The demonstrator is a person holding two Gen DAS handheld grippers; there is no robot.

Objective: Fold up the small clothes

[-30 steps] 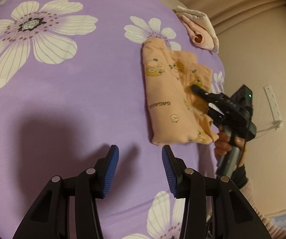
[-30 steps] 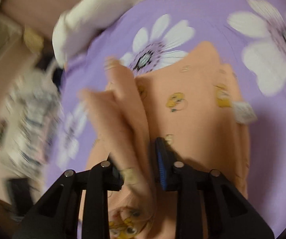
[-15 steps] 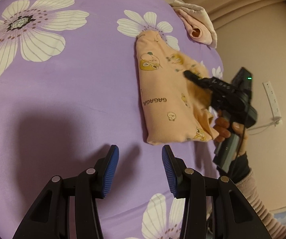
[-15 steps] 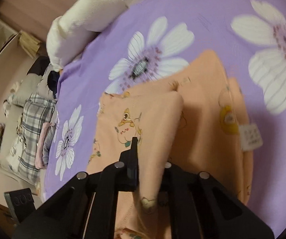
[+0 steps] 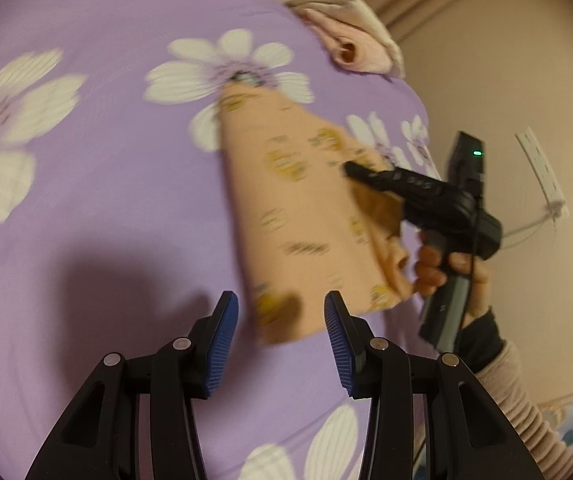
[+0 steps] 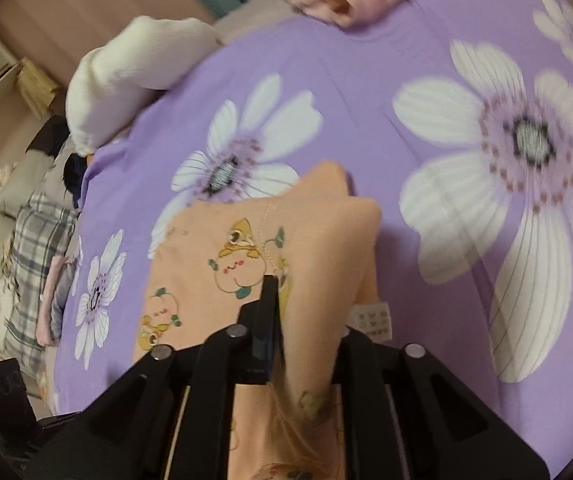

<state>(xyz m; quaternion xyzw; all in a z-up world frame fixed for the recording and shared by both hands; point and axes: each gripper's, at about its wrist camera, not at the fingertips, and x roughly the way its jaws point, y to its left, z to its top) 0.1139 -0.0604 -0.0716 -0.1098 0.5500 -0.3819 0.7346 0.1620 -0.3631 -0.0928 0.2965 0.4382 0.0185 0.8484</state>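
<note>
A small orange garment [image 5: 298, 216] with cartoon prints lies folded on the purple flowered bed cover [image 5: 86, 208]. My right gripper [image 5: 350, 169] is shut on the garment's right edge and holds a flap of it up; in the right wrist view the cloth [image 6: 246, 264] drapes over the closed fingers [image 6: 268, 300]. My left gripper [image 5: 280, 316] is open and empty, its blue pads hovering just above the garment's near corner.
A pink folded garment [image 5: 350, 48] lies at the far edge of the bed. A white pillow [image 6: 126, 76] sits at the bed's far side, and plaid clothes [image 6: 26, 264] lie beside the bed. A wall with a power strip [image 5: 542, 172] stands to the right.
My right gripper has closed on the garment's edge and carried the flap over the garment. My left gripper has moved closer, so its pads now straddle the near corner.
</note>
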